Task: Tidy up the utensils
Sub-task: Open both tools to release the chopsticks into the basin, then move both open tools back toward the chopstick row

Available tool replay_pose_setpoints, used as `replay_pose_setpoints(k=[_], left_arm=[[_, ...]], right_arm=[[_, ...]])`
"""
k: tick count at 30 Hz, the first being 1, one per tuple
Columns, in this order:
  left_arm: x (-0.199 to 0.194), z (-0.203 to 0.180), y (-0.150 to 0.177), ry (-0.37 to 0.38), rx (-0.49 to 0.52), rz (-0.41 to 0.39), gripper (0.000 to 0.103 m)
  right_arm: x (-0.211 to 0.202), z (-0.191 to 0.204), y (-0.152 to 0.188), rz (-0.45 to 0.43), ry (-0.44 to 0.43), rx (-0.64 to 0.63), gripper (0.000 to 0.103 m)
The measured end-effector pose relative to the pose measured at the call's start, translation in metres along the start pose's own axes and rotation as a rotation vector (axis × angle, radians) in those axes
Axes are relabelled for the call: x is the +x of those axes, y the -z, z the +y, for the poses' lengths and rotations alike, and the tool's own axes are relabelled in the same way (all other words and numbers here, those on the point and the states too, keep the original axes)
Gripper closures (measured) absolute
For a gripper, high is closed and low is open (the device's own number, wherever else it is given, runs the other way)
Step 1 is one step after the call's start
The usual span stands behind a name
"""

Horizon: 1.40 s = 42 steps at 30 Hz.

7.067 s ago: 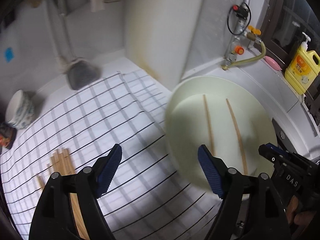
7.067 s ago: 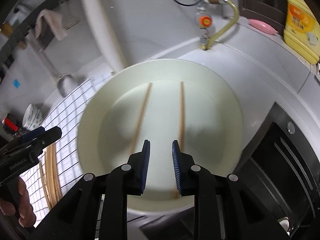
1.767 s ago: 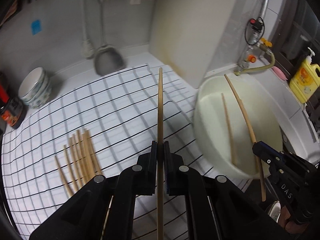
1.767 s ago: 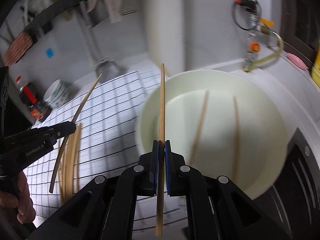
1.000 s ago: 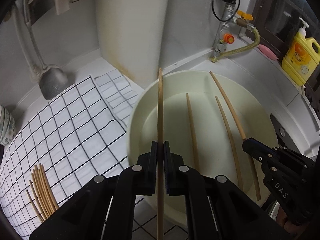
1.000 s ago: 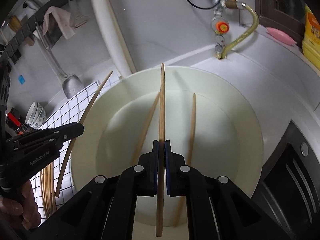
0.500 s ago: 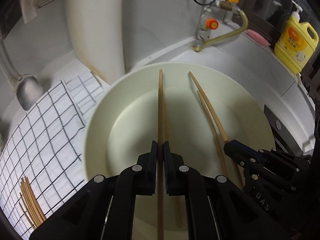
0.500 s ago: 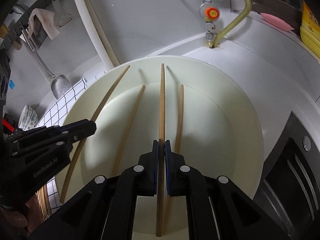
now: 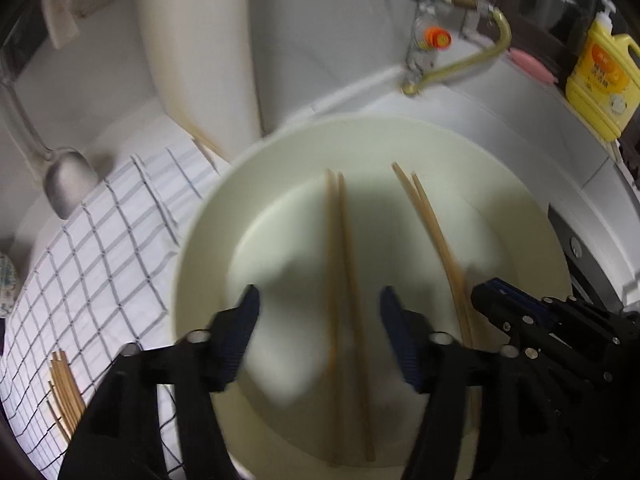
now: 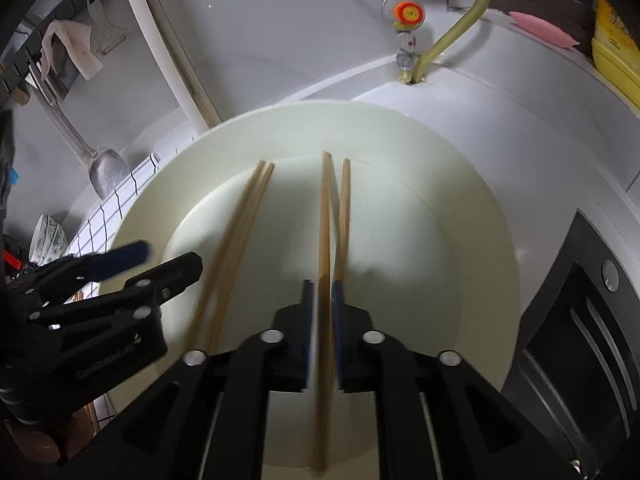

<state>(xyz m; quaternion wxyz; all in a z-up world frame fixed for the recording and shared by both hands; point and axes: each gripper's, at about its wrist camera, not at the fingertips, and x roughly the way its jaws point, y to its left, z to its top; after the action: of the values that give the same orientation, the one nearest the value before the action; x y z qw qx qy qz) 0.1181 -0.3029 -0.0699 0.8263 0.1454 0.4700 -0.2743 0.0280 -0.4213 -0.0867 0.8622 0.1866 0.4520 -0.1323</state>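
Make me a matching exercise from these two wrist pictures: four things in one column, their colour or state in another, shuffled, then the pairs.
Things:
1. left gripper
2. soap bottle
3. basin
4. ladle

States:
A. yellow
B. grey metal, leaning at the wall
C. jaws wide open above two chopsticks
D. cream, with four chopsticks inside

Pairs: 1-C, 2-A, 3-D, 4-B

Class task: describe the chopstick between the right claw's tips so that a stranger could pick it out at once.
Find the big cream basin below the wall tap. Four chopsticks lie in it as two pairs. Yours is the left stick of the right-hand pair, the chopstick running straight between the right claw tips.
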Motion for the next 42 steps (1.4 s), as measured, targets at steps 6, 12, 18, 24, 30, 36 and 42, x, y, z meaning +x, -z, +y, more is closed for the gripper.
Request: replay_pose_setpoints(k=[6, 12, 18, 24, 30, 36, 42], left_arm=[[-0.023, 0.017, 0.000, -0.017, -0.043, -0.027, 0.035], [-0.054, 0.044, 0.016, -0.041, -0.091, -0.054, 0.027], [-0.087, 0.075, 0.045, -0.074, -0.142, -0.071, 0.024], [-0.118, 0.110, 0.080, -0.136, -0.192, -0.083, 0.021], [-0.143, 0.155, 0.122, -0.206, -0.276, -0.082, 0.018], [-0.158, 0.202, 0.171, -0.283, -0.378, -0.047, 0.016], [-0.160, 0.240, 0.213, -0.325, -0.480, -0.009, 0.016]], right_arm=[[-0.021, 0.002, 0.001, -0.032, 0.013, -0.005, 0.084], [-0.039, 0.017, 0.014, -0.043, 0.006, -0.023, 0.077], [-0.052, 0.048, 0.034, -0.030, -0.019, -0.076, 0.071], [-0.061, 0.087, 0.055, -0.008, -0.055, -0.131, 0.071], [-0.066, 0.135, 0.075, 0.005, -0.101, -0.218, 0.066], [-0.062, 0.182, 0.092, 0.033, -0.161, -0.307, 0.063], [-0.054, 0.223, 0.108, 0.062, -0.191, -0.395, 0.062]])
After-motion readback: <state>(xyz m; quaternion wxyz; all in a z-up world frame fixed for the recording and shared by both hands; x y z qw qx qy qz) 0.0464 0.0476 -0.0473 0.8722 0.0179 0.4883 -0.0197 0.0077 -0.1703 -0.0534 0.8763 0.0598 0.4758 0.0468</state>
